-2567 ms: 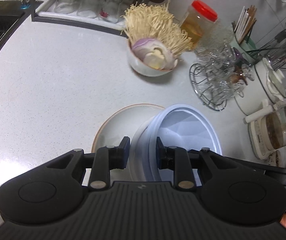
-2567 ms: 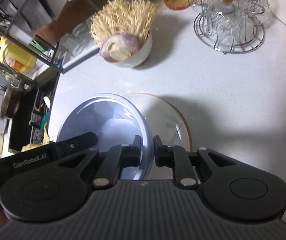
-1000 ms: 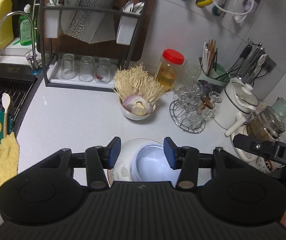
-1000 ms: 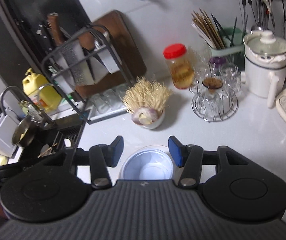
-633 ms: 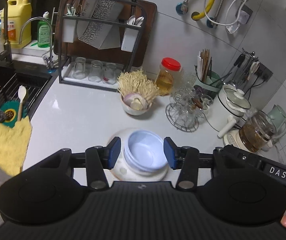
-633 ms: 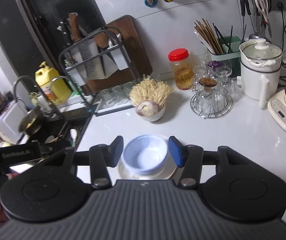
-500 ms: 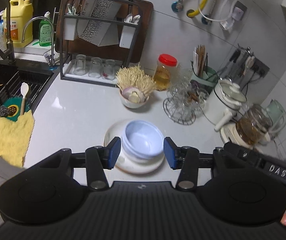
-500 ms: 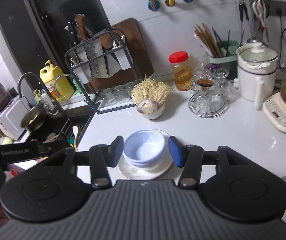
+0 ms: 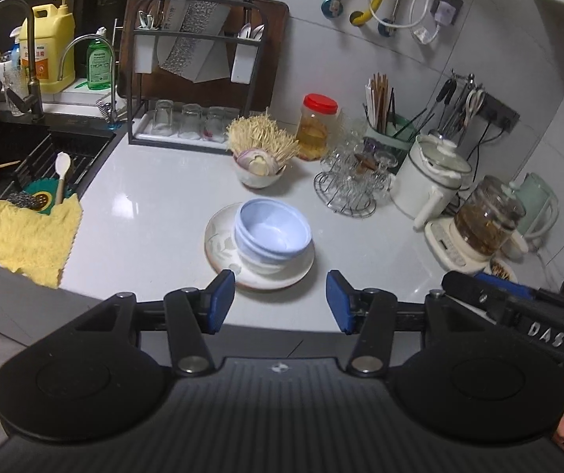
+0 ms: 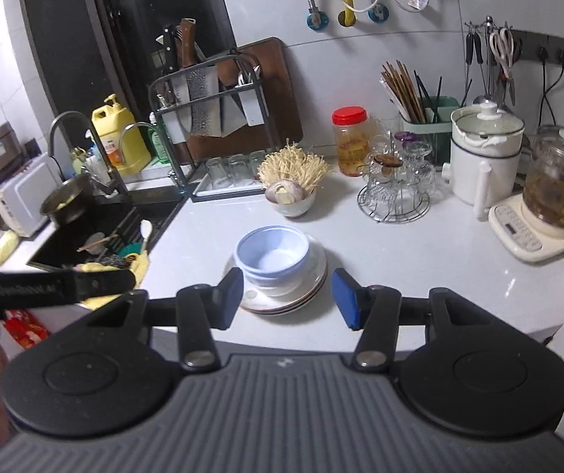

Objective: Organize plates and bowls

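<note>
Pale blue bowls (image 9: 272,234) sit nested on a stack of white plates (image 9: 222,242) in the middle of the white counter. The bowls (image 10: 270,255) and the plates (image 10: 313,278) also show in the right wrist view. My left gripper (image 9: 280,301) is open and empty, held back above the counter's front edge, well short of the stack. My right gripper (image 10: 287,297) is open and empty, also held back and above the stack. The body of the right gripper (image 9: 518,309) shows at the right of the left wrist view.
A white bowl of enoki mushrooms (image 9: 260,155) stands behind the stack. A wire rack of glass cups (image 9: 350,185), a red-lidded jar (image 9: 315,126), a white pot (image 9: 429,175) and a glass kettle (image 9: 483,222) stand at the right. A knife rack (image 9: 195,79), a sink (image 9: 10,157) and a yellow cloth (image 9: 25,236) are at the left.
Both grippers let go of the blue bowl, opened and drew back and up from the stack. The bowl now rests on the plates.
</note>
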A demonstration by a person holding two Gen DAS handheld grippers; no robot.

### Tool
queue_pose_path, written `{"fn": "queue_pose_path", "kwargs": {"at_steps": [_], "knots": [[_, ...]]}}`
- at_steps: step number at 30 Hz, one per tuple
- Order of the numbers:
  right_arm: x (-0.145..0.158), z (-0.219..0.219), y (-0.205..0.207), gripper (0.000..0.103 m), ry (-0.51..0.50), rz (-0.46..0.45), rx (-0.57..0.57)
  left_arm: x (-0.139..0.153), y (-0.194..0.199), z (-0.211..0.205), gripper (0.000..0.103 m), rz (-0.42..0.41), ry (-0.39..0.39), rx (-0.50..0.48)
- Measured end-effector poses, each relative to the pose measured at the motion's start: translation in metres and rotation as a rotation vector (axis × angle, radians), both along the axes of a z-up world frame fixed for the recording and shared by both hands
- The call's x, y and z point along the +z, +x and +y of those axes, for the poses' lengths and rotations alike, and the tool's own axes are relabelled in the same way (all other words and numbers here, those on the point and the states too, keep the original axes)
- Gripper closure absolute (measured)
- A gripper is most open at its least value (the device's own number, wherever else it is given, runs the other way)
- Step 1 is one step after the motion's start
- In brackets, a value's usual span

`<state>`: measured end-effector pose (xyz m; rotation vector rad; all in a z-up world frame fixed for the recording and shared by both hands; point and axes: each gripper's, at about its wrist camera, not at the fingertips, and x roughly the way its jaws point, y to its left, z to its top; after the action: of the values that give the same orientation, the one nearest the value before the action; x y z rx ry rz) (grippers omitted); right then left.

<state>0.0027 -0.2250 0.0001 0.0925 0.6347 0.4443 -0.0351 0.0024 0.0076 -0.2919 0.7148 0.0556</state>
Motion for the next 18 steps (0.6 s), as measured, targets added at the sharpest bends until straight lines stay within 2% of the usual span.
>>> {"fn": "queue_pose_path", "kwargs": {"at_steps": [12,16,17,18], "knots": [[-0.005,0.003,-0.014,0.050,-0.021,0.024,-0.024,-0.011,-0.011,0.000,0.044,0.039,-0.017,-0.011],[-0.006,0.003,-0.017,0.049,-0.024,0.028,-0.023,-0.011,-0.014,0.001,0.040,0.037,-0.016,0.001],[-0.006,0.003,-0.017,0.045,-0.025,0.027,-0.024,-0.011,-0.014,0.002,0.039,0.037,-0.015,0.006],[-0.006,0.004,-0.017,0.038,-0.030,0.024,-0.023,-0.011,-0.014,0.002,0.033,0.037,-0.012,0.010]]}}
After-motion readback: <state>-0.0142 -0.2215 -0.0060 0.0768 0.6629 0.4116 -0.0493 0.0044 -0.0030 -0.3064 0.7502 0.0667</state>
